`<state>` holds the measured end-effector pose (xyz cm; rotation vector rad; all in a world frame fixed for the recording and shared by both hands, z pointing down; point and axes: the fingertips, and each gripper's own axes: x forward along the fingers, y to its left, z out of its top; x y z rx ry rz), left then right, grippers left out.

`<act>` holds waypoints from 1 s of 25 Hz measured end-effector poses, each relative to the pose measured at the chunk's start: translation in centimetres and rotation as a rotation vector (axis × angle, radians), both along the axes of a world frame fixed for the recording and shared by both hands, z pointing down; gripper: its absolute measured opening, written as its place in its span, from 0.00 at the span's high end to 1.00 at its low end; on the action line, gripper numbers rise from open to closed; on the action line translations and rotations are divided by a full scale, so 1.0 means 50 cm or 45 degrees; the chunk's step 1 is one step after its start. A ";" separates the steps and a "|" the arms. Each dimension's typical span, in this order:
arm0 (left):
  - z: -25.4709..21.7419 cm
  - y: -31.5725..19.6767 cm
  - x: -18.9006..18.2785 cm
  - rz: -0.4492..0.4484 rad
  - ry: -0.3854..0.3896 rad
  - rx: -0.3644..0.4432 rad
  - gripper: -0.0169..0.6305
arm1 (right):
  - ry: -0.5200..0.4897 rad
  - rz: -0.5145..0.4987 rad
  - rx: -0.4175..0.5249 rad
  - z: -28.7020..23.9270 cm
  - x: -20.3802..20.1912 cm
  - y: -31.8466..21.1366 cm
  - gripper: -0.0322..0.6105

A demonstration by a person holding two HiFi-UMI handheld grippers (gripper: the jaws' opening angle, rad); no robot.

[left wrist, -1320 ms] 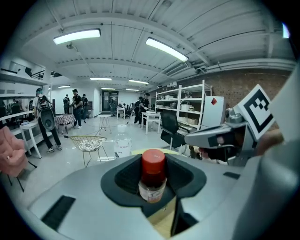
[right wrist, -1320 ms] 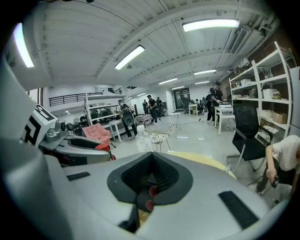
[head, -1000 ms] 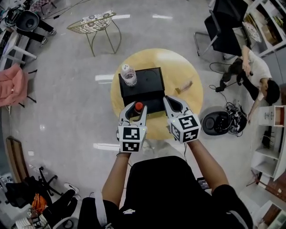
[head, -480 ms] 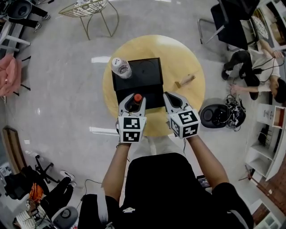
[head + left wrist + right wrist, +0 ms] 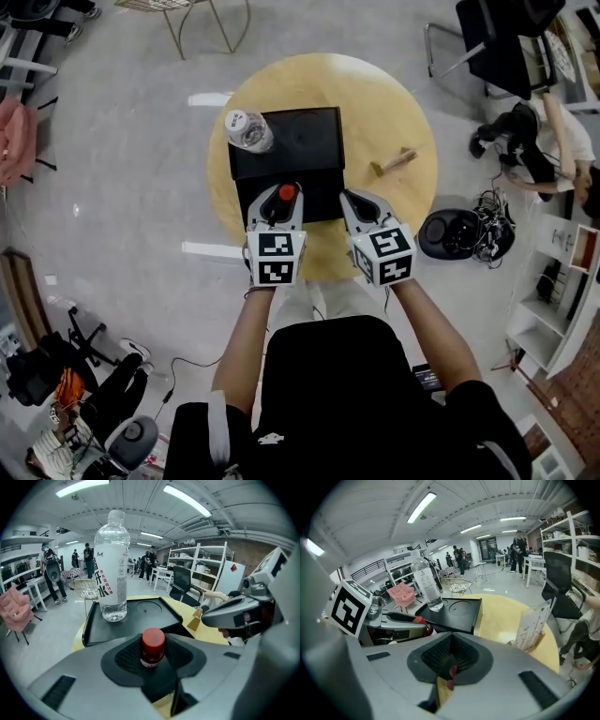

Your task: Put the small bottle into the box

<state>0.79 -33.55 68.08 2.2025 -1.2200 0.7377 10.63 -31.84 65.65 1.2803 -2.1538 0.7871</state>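
On the round yellow table [image 5: 384,112] lies the black box [image 5: 309,141], with a round recess in its top [image 5: 147,607]. My left gripper [image 5: 281,190] is shut on the small bottle [image 5: 288,193] with the red cap [image 5: 153,641], held upright over the box's near edge. My right gripper [image 5: 358,199] hangs beside it at the box's near right corner. Its jaws [image 5: 450,660] are shut with nothing between them. In the right gripper view the left gripper [image 5: 401,623] and the red cap [image 5: 419,619] show at left.
A tall clear water bottle [image 5: 247,129] stands at the box's far left corner [image 5: 111,569]. A small wooden card stand [image 5: 394,162] sits on the table to the right. Around the table are a black chair [image 5: 478,37], a round black device [image 5: 450,234] and a person [image 5: 544,131].
Both grippers have edged forward, and the small bottle now sits further over the box's near part. The left grip on the bottle is unchanged.
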 end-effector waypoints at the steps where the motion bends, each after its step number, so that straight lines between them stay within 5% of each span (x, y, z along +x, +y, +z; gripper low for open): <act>1: 0.004 -0.001 0.001 -0.001 0.000 -0.002 0.74 | 0.002 -0.003 -0.006 0.004 -0.001 0.000 0.95; 25: 0.033 0.001 0.031 0.062 -0.014 0.060 0.74 | 0.027 0.027 -0.060 0.043 0.024 -0.001 0.95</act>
